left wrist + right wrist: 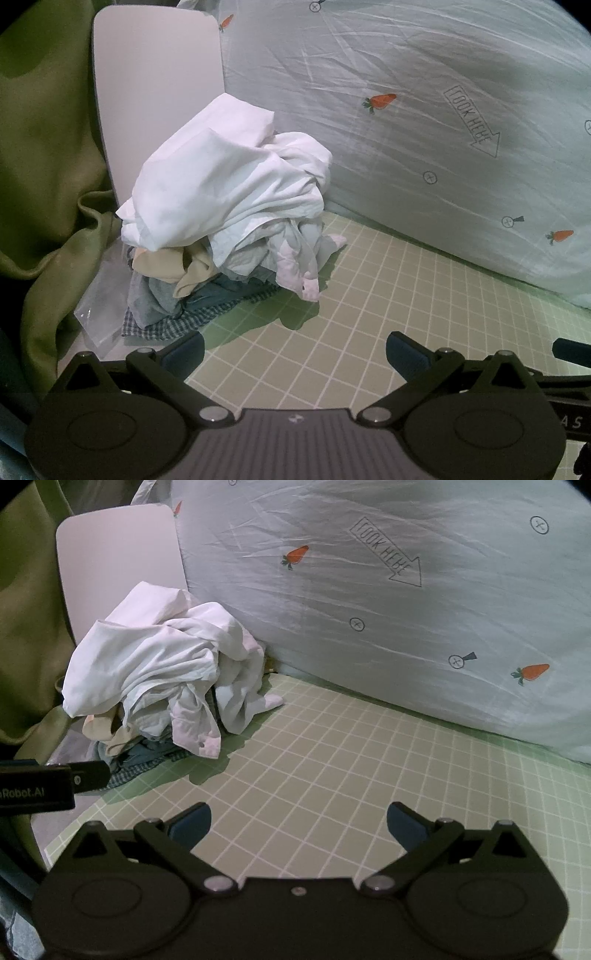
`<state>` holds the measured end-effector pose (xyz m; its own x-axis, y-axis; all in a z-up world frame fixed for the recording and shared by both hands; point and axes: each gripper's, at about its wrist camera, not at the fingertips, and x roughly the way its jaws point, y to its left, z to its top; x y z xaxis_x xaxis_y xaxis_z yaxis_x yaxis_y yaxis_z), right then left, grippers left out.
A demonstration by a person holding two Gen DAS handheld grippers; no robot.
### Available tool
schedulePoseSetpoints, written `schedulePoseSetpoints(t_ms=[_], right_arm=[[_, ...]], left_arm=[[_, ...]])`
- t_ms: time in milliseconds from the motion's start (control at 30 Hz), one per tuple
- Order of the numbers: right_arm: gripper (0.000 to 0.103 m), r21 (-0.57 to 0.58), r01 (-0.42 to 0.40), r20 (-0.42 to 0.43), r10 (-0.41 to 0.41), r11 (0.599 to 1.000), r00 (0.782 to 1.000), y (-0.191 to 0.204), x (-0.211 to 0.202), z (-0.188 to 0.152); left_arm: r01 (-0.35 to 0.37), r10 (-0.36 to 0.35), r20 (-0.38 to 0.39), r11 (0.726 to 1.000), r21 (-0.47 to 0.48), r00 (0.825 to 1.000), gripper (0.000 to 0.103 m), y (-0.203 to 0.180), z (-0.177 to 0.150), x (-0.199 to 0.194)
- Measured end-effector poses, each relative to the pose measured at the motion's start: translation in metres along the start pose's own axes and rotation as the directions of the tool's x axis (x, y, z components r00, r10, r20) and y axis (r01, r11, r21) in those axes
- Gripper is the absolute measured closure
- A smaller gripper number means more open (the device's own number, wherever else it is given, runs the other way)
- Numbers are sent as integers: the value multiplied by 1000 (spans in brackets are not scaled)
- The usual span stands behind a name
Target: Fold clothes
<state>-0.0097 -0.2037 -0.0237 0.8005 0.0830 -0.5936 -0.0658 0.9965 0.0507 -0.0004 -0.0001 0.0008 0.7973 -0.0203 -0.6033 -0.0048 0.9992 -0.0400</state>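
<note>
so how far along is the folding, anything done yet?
Nothing looks done: no folded garment shows on the green grid mat. All the clothes sit in one crumpled pile at the mat's far left corner, a white garment on top. Nothing in hand: the left claw and right claw are both open and empty, short of the pile. Left: pick out, spread and fold every piece.

Unfolded clothes pile [229,206] at the mat's far left corner.
I see white garments crumpled on top (one cuffed sleeve trailing down the front), with beige, blue and checked pieces squashed beneath, heaped loosely against the white board.
</note>
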Motion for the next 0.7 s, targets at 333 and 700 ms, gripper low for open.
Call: schedulePoseSetpoints(t_ms=[333, 700], right_arm=[[0, 4, -1, 1, 1, 1000, 1000, 1, -3, -1], [0, 1, 6, 0, -6, 1000, 1000, 2, -4, -2]], left_arm=[[3, -3, 1, 1000, 4, 1000, 0, -2, -2, -1], [8, -8, -1, 1000, 2, 1000, 0, -2, -2, -2]])
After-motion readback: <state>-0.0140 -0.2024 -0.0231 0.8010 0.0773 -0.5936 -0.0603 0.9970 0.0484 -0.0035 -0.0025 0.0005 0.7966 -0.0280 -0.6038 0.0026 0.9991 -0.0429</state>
